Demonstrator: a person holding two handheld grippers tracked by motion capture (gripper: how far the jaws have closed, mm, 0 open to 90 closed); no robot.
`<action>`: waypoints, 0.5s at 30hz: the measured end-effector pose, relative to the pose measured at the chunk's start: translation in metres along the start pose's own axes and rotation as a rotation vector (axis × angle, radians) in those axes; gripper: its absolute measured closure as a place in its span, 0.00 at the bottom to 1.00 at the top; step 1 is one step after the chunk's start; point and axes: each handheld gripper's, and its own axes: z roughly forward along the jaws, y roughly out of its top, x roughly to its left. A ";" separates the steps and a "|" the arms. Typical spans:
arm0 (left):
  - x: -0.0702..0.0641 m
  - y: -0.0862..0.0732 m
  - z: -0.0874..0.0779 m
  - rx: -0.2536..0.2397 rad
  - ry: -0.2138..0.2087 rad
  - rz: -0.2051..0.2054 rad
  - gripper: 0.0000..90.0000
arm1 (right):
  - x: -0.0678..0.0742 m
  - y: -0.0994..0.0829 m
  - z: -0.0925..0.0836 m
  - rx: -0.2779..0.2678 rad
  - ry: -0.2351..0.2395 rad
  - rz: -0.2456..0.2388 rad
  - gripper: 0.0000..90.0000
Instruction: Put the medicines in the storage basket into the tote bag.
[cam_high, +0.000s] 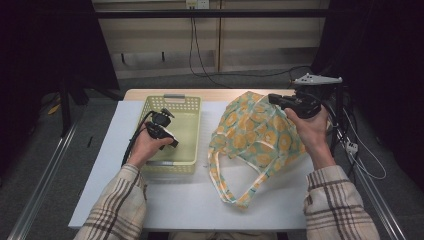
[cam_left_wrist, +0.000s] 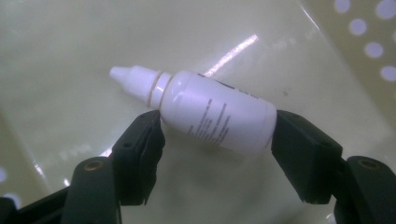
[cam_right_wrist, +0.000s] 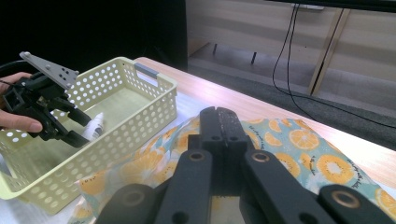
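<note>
My left gripper (cam_left_wrist: 219, 135) is shut on a small white dropper bottle (cam_left_wrist: 219, 114), one jaw near its neck and the other on its base. It hangs low inside a pale yellow perforated basket (cam_high: 167, 167) at the table's left, also seen in the right gripper view as the left gripper (cam_right_wrist: 84, 128) with the bottle (cam_right_wrist: 95, 127) above the basket's floor (cam_right_wrist: 116, 140). The right gripper (cam_high: 277, 100) is shut at the top edge of a teal cloth bag (cam_high: 255, 135) with orange-slice print and holds that edge up. In the right gripper view its jaws (cam_right_wrist: 223, 119) press together over the bag (cam_right_wrist: 303, 154).
A white mat (cam_high: 190, 200) covers most of the wooden table (cam_high: 210, 94). The bag's handles (cam_high: 225, 185) trail toward the front edge. Cables (cam_high: 200, 55) hang along the back wall, and more cables (cam_high: 360, 150) lie to the right of the table.
</note>
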 end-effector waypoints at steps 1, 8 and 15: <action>0.000 0.000 0.002 -0.001 -0.002 -0.007 0.38 | 0.000 0.000 0.000 0.000 0.000 0.000 1.00; 0.002 0.004 0.001 -0.064 -0.035 -0.075 0.35 | -0.001 0.000 0.000 0.003 -0.003 0.001 1.00; 0.004 0.016 0.008 -0.145 -0.021 -0.174 0.19 | -0.001 0.000 0.003 0.008 -0.002 0.001 1.00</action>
